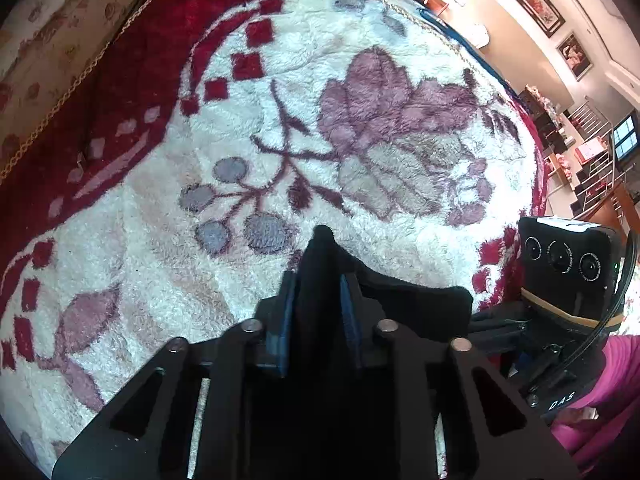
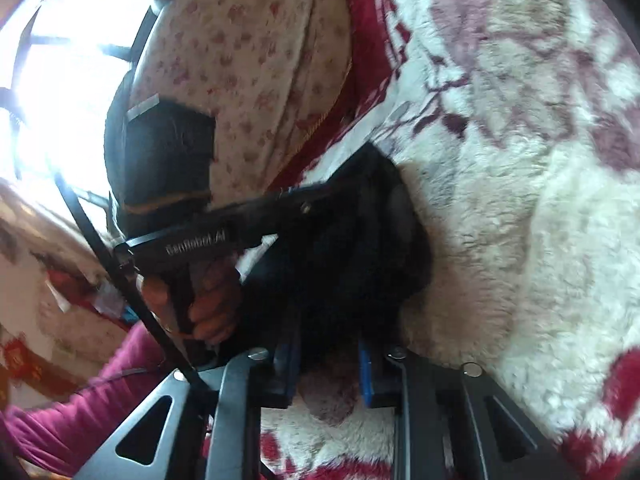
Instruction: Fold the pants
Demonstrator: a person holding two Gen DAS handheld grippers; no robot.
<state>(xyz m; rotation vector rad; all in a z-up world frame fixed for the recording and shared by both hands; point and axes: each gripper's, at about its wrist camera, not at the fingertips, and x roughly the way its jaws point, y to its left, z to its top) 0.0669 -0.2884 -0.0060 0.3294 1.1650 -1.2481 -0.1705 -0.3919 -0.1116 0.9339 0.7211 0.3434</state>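
The pants [image 1: 404,312] are black cloth, held up above a fluffy white and red blanket [image 1: 280,120]. My left gripper [image 1: 318,304] is shut on a fold of the pants that sticks up between its blue pads. The right gripper's body [image 1: 568,276] shows at the right edge of the left wrist view, close beside the cloth. In the right wrist view my right gripper [image 2: 330,344] is shut on the black pants [image 2: 360,248], bunched between its pads. The left gripper's body [image 2: 224,232] and the hand holding it are just left of the cloth. The rest of the pants is hidden.
The blanket [image 2: 520,160] with purple flower print covers a bed. A floral cushion or headboard [image 2: 248,52] stands at the bed's edge. A bright window [image 2: 60,60] is at the left. Framed pictures [image 1: 532,0] and a railing [image 1: 592,152] are far right.
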